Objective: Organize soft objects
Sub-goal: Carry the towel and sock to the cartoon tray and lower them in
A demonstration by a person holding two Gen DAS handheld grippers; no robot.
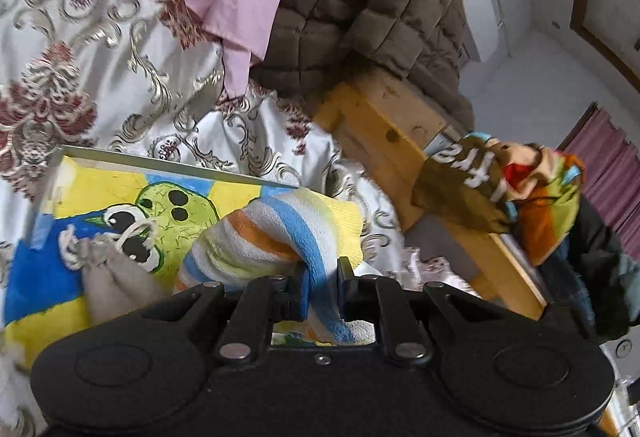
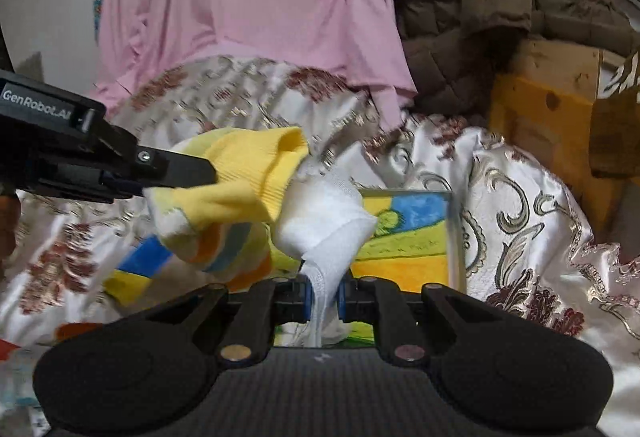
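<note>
Socks are what's in play here, two of them, one per gripper. The striped sock (image 1: 276,237) (yellow cuff, blue and orange bands) is pinched in the left gripper (image 1: 323,291), fingers clenched on a fold of it, with the rest bunching out ahead and to the left of the fingertips. The white sock (image 2: 326,233) is clamped the same way in the right gripper (image 2: 323,291), its body ballooning up just ahead of the fingers.

In the right wrist view the striped sock's cuff sits touching or just beside the white one, on its left, so the two are basically end to end and each hand is equally near its own. Looks like a pairing or stacking move to me.

Below both: one painted canvas (image 1: 120,197) with a green cartoon creature, lying on the patterned bedspread (image 1: 80,57). One grey drawstring pouch (image 1: 104,273) rests on the canvas. Further out, one pink cloth (image 2: 260,5) and one brown puffer jacket (image 1: 380,9).
</note>
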